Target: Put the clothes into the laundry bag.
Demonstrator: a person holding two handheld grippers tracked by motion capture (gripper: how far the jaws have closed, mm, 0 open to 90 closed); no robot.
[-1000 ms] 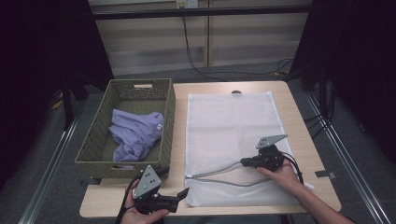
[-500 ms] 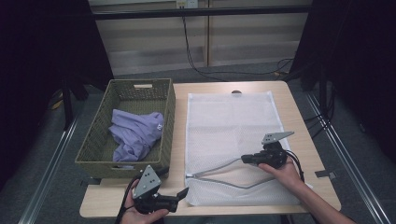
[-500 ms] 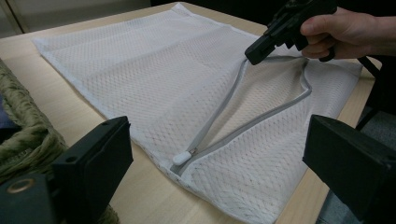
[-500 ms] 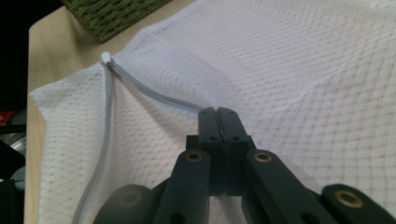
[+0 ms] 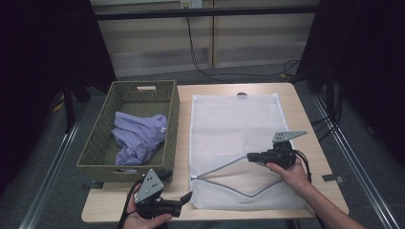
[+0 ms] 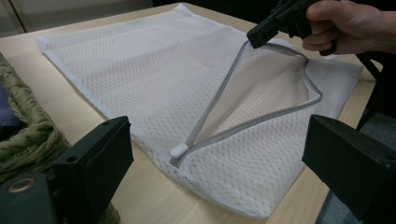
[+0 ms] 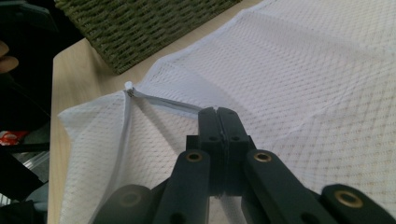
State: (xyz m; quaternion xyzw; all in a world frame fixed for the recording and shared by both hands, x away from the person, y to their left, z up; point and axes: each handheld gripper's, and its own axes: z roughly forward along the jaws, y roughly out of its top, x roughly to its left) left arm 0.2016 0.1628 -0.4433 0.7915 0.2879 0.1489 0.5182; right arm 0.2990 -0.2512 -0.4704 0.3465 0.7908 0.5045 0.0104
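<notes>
White mesh laundry bag [image 5: 236, 138] is lying flat on the tabletop [image 5: 305, 119], just right of the woven basket [image 5: 102, 152], its zipper unzipped along the near end. Right gripper [image 5: 251, 157] is pinching the upper zipper edge [image 6: 219, 93], jaws fully closed on it, and lifting it so the mouth is gaping into a triangular opening; the lower zipper edge is staying down on the bag. White zipper pull [image 6: 179, 150] is sitting at the left corner of the opening, near the bag's front-left corner. Right hand [image 5: 289, 171] is coming in from the bottom right, wrist low, gripper pointing left across the bag. Left gripper [image 5: 187, 198] is hovering at the front tabletop edge just off the bag's front-left corner, jaws wide apart, gripping nothing, pointing right toward the zipper pull. Left hand [image 5: 143, 220] is wrapping it from below. Purple garment [image 5: 138, 136] is lying crumpled in the basket; a small pale mark on it is too small to read.
</notes>
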